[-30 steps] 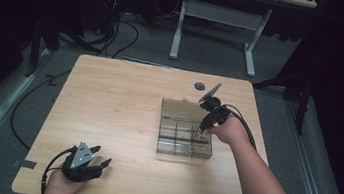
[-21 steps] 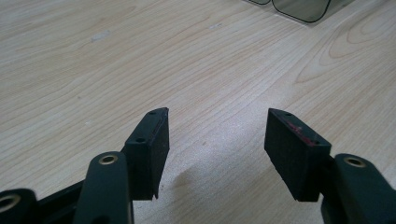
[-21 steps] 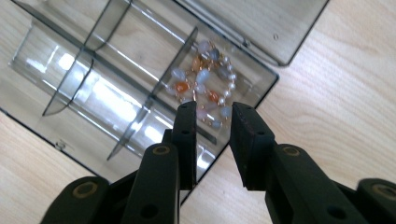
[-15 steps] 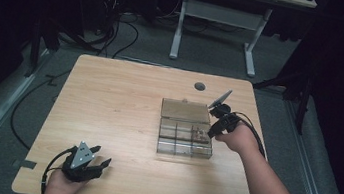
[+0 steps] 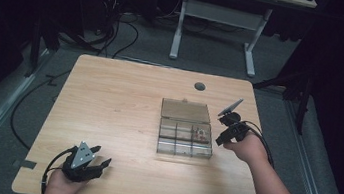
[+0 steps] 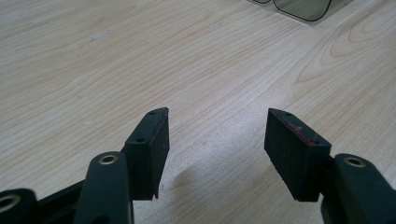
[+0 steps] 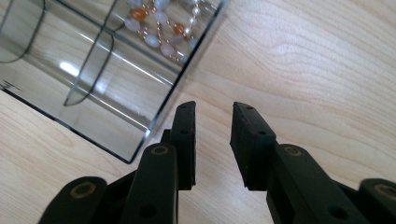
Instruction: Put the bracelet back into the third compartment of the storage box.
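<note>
Right gripper (image 7: 212,140) jaws narrowly apart, empty, beside clear box (image 7: 107,74); beaded bracelet (image 7: 163,28) inside, cut off by frame edge.

Wide bare table (image 5: 118,105) across the left and centre of my high view, clear box (image 5: 186,134) with its open lid blocking right of centre, my right gripper (image 5: 222,139) just beside its right wall, my left gripper (image 5: 93,160) low at lower left over bare wood.

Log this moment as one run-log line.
left gripper: open, empty | right gripper: open, empty, beside clear box | bead bracelet: in box compartment
</note>
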A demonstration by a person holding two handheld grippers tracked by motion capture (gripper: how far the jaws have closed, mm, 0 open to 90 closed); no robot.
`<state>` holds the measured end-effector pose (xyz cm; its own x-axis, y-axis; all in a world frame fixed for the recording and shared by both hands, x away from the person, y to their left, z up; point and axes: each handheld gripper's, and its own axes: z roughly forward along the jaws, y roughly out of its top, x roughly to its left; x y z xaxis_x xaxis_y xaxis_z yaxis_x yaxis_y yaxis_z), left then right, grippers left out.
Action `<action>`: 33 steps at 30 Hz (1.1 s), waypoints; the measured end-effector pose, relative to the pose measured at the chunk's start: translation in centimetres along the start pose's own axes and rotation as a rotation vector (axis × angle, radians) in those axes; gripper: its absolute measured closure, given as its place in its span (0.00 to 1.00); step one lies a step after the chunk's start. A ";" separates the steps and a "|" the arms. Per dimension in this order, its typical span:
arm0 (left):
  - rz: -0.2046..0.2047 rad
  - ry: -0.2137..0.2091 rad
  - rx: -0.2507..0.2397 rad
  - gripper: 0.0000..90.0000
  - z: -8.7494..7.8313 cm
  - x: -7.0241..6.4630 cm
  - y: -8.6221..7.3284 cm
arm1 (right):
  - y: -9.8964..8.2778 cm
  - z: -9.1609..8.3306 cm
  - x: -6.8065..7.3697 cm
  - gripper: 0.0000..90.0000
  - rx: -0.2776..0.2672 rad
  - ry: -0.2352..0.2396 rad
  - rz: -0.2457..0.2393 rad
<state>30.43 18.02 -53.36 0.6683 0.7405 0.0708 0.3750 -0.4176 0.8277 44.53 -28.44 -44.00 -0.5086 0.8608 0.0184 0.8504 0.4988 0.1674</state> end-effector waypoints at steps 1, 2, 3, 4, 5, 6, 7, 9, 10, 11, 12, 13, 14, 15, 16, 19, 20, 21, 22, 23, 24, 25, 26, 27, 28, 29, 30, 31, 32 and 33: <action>0.000 0.000 0.000 0.45 0.0 0.0 0.0 | 0.0 0.0 0.0 0.79 0.000 0.000 0.000; 0.000 0.000 0.000 0.45 0.0 0.0 0.0 | -0.4 0.0 0.3 0.79 0.011 0.005 0.055; -0.001 0.000 0.000 0.45 0.0 0.0 0.0 | -0.5 0.0 0.2 0.79 0.009 0.006 0.056; -0.001 0.000 0.000 0.45 0.0 0.0 0.0 | -0.7 0.0 0.2 0.78 0.008 -0.003 0.052; 0.000 0.000 0.000 0.45 0.0 0.0 0.0 | -0.8 0.0 0.3 0.77 0.010 -0.013 0.052; 0.001 0.001 0.000 0.45 0.0 0.0 0.0 | -0.9 -0.1 0.4 0.76 0.007 -0.020 0.053; -0.002 0.001 -0.001 0.45 0.0 0.0 0.0 | -1.1 -0.2 0.4 0.76 -0.006 -0.016 0.050; -0.003 0.001 -0.001 0.45 0.0 0.0 0.0 | -1.3 -0.3 0.6 0.75 -0.022 -0.019 0.056; -0.003 0.001 -0.001 0.45 0.0 0.0 0.0 | -1.3 -0.3 0.6 0.75 -0.022 -0.019 0.056; -0.003 0.000 -0.001 0.45 0.0 0.0 0.0 | -1.5 -0.4 0.7 0.75 -0.027 -0.023 0.058; -0.003 0.001 -0.002 0.45 0.0 0.0 0.0 | -1.9 -0.2 0.7 0.74 -0.046 -0.022 0.060; -0.003 0.001 -0.002 0.45 0.0 0.0 0.0 | -2.0 -0.2 0.7 0.74 -0.040 -0.029 0.057; -0.002 0.001 -0.002 0.45 0.0 0.0 0.0 | -2.0 -0.2 0.7 0.74 -0.040 -0.029 0.057; -0.002 0.002 -0.001 0.45 0.0 0.0 0.0 | -2.5 -0.1 0.8 0.74 -0.057 -0.035 0.051; -0.002 0.002 -0.001 0.45 0.0 0.0 0.0 | -2.5 -0.1 0.8 0.74 -0.057 -0.035 0.051; -0.004 0.002 -0.001 0.45 0.0 0.0 0.0 | -3.1 0.2 0.9 0.74 -0.075 -0.032 0.064; -0.004 0.002 0.000 0.45 0.0 0.0 0.0 | -3.3 0.3 0.9 0.73 -0.080 -0.041 0.057; -0.005 0.003 0.000 0.45 0.0 0.0 0.0 | -3.9 0.4 1.0 0.73 -0.113 -0.022 0.075; -0.004 0.004 0.000 0.45 0.0 0.0 0.0 | -4.1 0.5 1.0 0.72 -0.109 -0.027 0.074; -0.005 0.003 0.001 0.45 0.0 0.0 0.0 | -4.4 0.6 1.2 0.72 -0.123 -0.040 0.068; -0.005 0.003 0.001 0.45 0.0 0.0 0.0 | -4.4 0.6 1.2 0.72 -0.123 -0.040 0.068; -0.005 0.004 0.001 0.45 0.0 0.0 0.0 | -5.1 0.8 1.2 0.70 -0.157 -0.030 0.088; -0.005 0.004 0.001 0.45 0.0 0.0 0.0 | -5.4 1.0 1.2 0.70 -0.172 -0.032 0.087; -0.005 0.004 0.001 0.45 0.0 0.0 0.0 | -5.4 1.0 1.2 0.70 -0.172 -0.032 0.087; -0.006 0.005 0.001 0.45 0.0 0.0 0.0 | -5.8 1.1 1.3 0.69 -0.187 -0.031 0.095; -0.006 0.005 0.001 0.45 0.0 0.0 0.0 | -6.1 1.3 1.4 0.68 -0.204 -0.020 0.101; -0.006 0.006 0.000 0.45 0.0 0.0 0.0 | -6.9 1.6 1.5 0.67 -0.236 -0.018 0.105; -0.006 0.006 0.001 0.45 0.0 0.0 0.0 | -7.1 1.7 1.6 0.67 -0.249 -0.018 0.101; -0.006 0.006 0.000 0.45 0.0 0.0 0.0 | -7.5 1.9 1.6 0.66 -0.264 -0.016 0.105; -0.006 0.006 0.000 0.45 0.0 0.0 0.0 | -7.5 1.9 1.6 0.66 -0.264 -0.016 0.105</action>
<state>30.46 18.01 -53.37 0.6619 0.7464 0.0691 0.3794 -0.4130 0.8280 37.56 -30.58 -47.06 -0.4152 0.9091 0.0342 0.8329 0.3648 0.4161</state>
